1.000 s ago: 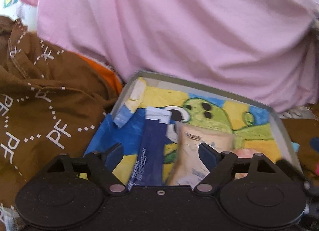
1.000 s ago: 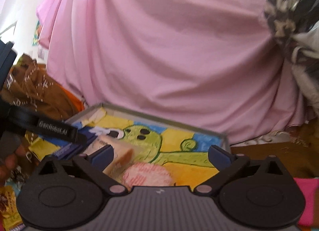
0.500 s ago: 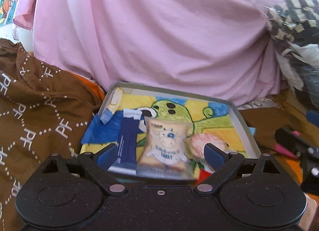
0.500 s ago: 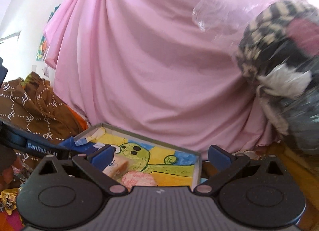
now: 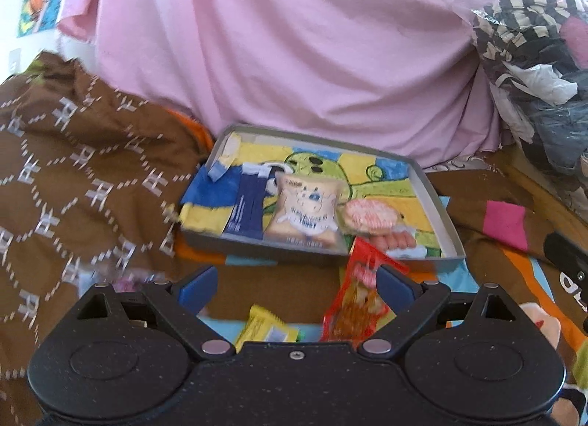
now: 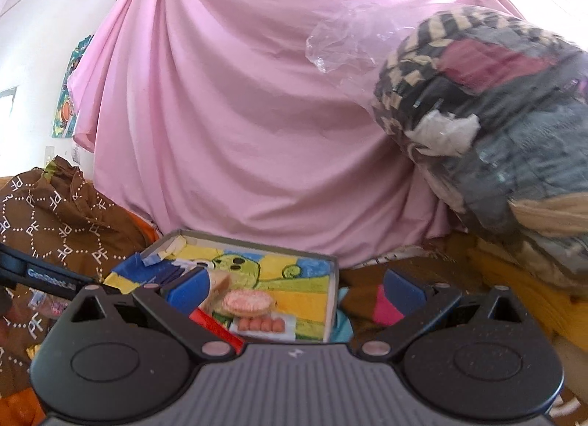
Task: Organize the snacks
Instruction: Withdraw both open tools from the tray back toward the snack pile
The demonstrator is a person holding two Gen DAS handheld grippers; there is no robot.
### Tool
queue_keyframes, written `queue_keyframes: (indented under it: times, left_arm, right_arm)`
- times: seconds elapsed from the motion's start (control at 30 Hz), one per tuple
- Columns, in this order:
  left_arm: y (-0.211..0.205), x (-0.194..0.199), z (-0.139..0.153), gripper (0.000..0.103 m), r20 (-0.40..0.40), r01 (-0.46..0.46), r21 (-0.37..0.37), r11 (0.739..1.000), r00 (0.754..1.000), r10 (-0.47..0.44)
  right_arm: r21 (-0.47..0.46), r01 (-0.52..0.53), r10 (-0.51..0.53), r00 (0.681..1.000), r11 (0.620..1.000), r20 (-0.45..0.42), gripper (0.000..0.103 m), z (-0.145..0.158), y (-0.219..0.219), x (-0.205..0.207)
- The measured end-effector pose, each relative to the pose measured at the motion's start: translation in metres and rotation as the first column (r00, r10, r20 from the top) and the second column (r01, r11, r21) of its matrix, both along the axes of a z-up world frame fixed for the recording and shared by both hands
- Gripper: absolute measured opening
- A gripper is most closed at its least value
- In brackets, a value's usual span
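Observation:
A shallow grey box lid (image 5: 433,202) with a green cartoon drawing lies on the bed. Inside it lie a dark blue packet (image 5: 245,205), a beige toast packet (image 5: 308,210), a round pink packet (image 5: 370,215) and a small sausage pack (image 5: 397,241). A red snack bag (image 5: 358,301) and a yellow packet (image 5: 266,328) lie in front of the box, near my open left gripper (image 5: 296,281). My right gripper (image 6: 296,288) is open and empty, held back from the box (image 6: 332,279), with the pink packet (image 6: 246,302) and sausages (image 6: 261,325) visible.
A brown patterned blanket (image 5: 73,176) is heaped on the left. A pink sheet (image 5: 294,58) hangs behind the box. A plastic bag of clothes (image 6: 496,132) bulges at the right. A pink patch (image 5: 505,224) lies right of the box.
Both grippers have pulled back and up from the box, so more of the bed shows. The red bag and yellow packet have come into the left view.

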State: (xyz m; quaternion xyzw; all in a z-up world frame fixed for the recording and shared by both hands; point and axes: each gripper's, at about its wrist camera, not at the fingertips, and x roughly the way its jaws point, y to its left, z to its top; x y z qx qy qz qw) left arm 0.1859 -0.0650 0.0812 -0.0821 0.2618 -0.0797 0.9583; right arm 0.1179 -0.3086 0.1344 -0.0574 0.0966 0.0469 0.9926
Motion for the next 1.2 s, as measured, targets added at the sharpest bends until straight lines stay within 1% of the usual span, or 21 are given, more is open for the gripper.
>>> queue_keyframes:
  times: [0.17,0.27,0.37,0.57,0.63,0.7,0.8,0.93,1.03,1.2]
  left_arm:
    - [0.004,-0.027,-0.010,0.093,-0.020,-0.023,-0.011,1.000,1.000,0.023]
    - [0.007,-0.046,-0.016,0.093,-0.027,-0.020,-0.020,1.000,0.999,0.020]
    - [0.012,-0.062,-0.024,0.093,-0.039,-0.029,-0.010,1.000,0.999,0.029]
    - [0.025,-0.089,-0.039,0.093,-0.065,-0.094,-0.015,0.995,0.994,0.093]
    - [0.028,-0.098,-0.045,0.093,-0.082,-0.119,-0.006,0.993,0.990,0.118]
    - [0.029,-0.105,-0.052,0.093,-0.115,-0.139,0.020,0.990,0.983,0.141]
    - [0.031,-0.116,-0.061,0.093,-0.147,-0.129,0.043,0.991,0.980,0.134]
    - [0.037,-0.127,-0.070,0.093,-0.179,-0.123,0.066,0.990,0.975,0.133]
    - [0.041,-0.132,-0.078,0.093,-0.223,-0.134,0.066,0.989,0.964,0.146]
    - [0.047,-0.137,-0.087,0.093,-0.263,-0.153,0.068,0.986,0.950,0.166]
  right_arm:
    - [0.016,0.018,-0.018,0.999,1.000,-0.037,0.103,-0.010,-0.004,-0.026]
    - [0.027,0.032,-0.031,0.998,0.999,-0.054,0.103,-0.020,-0.005,-0.041]
    - [0.039,0.049,-0.046,0.996,0.998,-0.082,0.103,-0.029,-0.005,-0.053]
    - [0.051,0.062,-0.054,0.989,0.997,-0.139,0.103,-0.037,-0.004,-0.070]
    - [0.053,0.063,-0.054,0.986,0.997,-0.155,0.103,-0.040,-0.003,-0.075]
    - [0.059,0.063,-0.052,0.984,0.996,-0.168,0.103,-0.043,-0.002,-0.081]
    - [0.065,0.056,-0.043,0.980,0.996,-0.195,0.103,-0.048,0.001,-0.088]
    - [0.073,0.039,-0.020,0.969,0.997,-0.246,0.103,-0.055,0.008,-0.095]
    - [0.037,0.007,0.004,0.949,0.999,-0.316,0.103,-0.061,0.017,-0.093]
    - [0.017,-0.026,0.031,0.929,1.000,-0.368,0.103,-0.071,0.028,-0.096]
